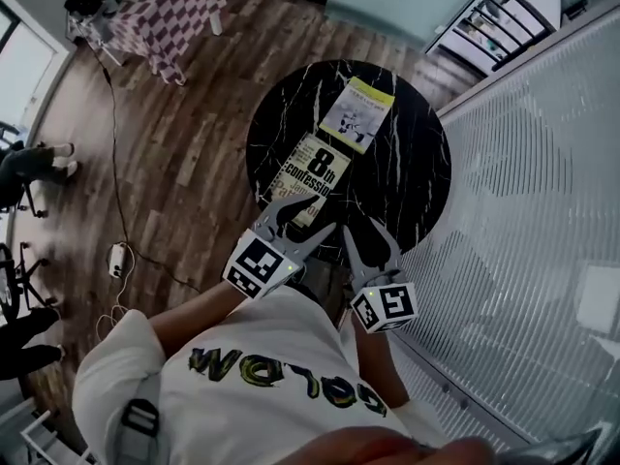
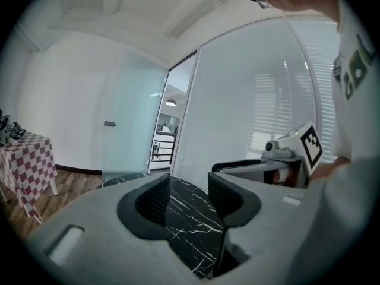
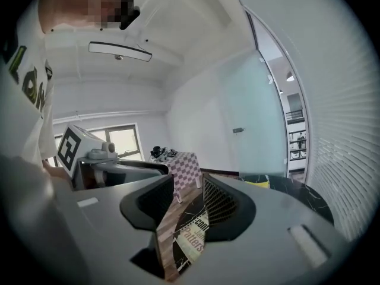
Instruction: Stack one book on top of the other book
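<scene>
Books lie flat on the bench (image 1: pixel 418 184), not stacked: yellow-topped book (image 1: pixel 356 114) just beyond the "8th confession" book (image 1: pixel 310 174), edges about touching. My left hand-held gripper (image 1: pixel 298 223) and right hand-held gripper (image 1: pixel 362 234) hover at the near edge, jaws apart, nothing between them. The stack itself remains to be made.

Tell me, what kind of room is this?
Probably an office or meeting room, though I can't be sure. It has a glass wall with blinds, a wood floor and a round black marble table.

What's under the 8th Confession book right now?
Only the black marble table; the 8th Confession book lies flat, beside the yellow book. Its near corner is hidden by the left gripper.
</scene>
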